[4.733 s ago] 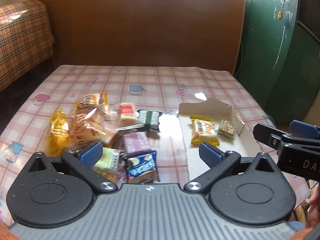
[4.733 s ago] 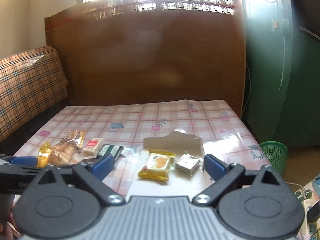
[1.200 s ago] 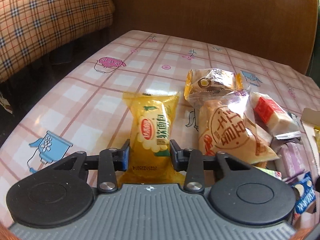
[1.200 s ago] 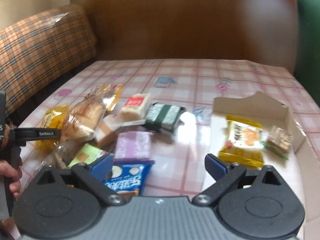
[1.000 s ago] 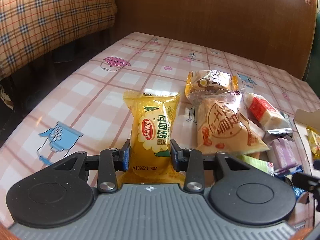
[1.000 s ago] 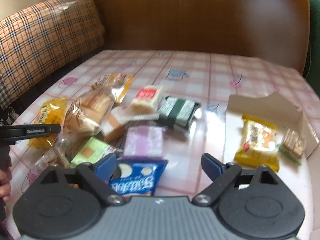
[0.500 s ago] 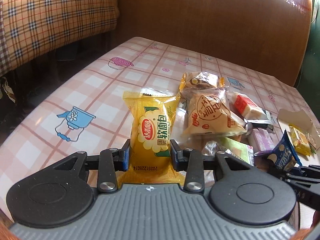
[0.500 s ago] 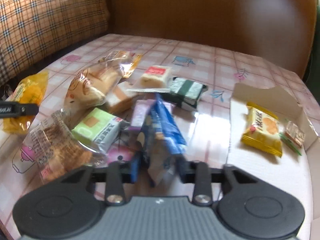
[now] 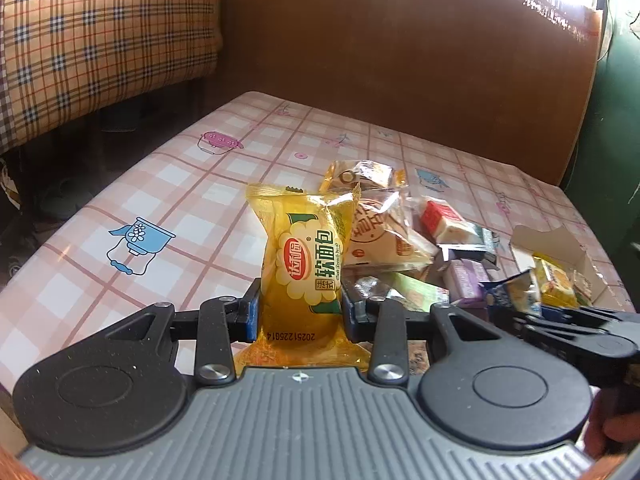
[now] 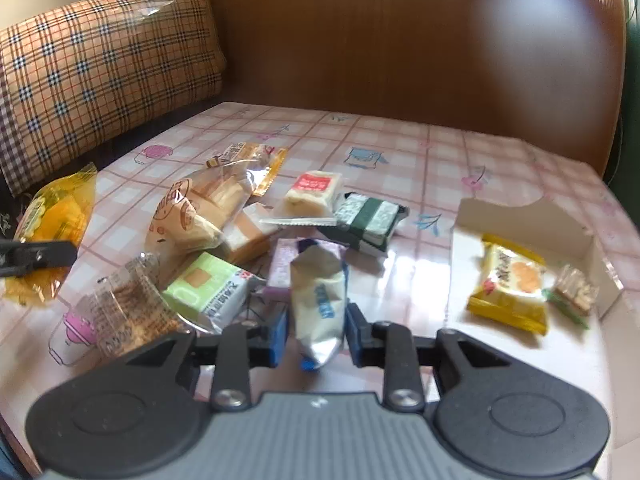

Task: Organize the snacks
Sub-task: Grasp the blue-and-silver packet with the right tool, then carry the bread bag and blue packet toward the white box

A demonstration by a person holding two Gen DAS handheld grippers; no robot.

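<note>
The table [image 10: 400,148], covered in pink checked oilcloth, carries a loose pile of wrapped snacks at its centre and an open white cardboard box [image 10: 532,216] to the right. The box already contains a yellow biscuit packet [image 10: 510,284] and a small clear-wrapped sweet [image 10: 576,292].

Largest held item: the yellow bread packet [image 9: 306,268]. The left gripper [image 9: 298,312] is closed on its lower half, both blue pads pressing the film inward. The packet stands upright between the fingers, clear of the tablecloth, to the left of the pile. It appears light, air-filled and soft; the film is glossy and probably slippery. Grip across the waist, as here, not on the crimped end seals.

Smaller held item: the blue and white packet [image 10: 318,300]. The right gripper [image 10: 316,334] has just been closing, and its jaws now pinch this packet at the lower end. The packet rises upright from between the pads, in front of the pile and left of the box. It looks thin, light and crushable. The hold sits low, so the upper part may flop or swing in transit.

Remaining in the pile: a large clear bread bag [image 10: 192,212], a light green packet [image 10: 204,288], a dark green banded packet [image 10: 368,216] and a red-labelled bar [image 10: 312,192]. All lie flat, overlapping or touching.
</note>
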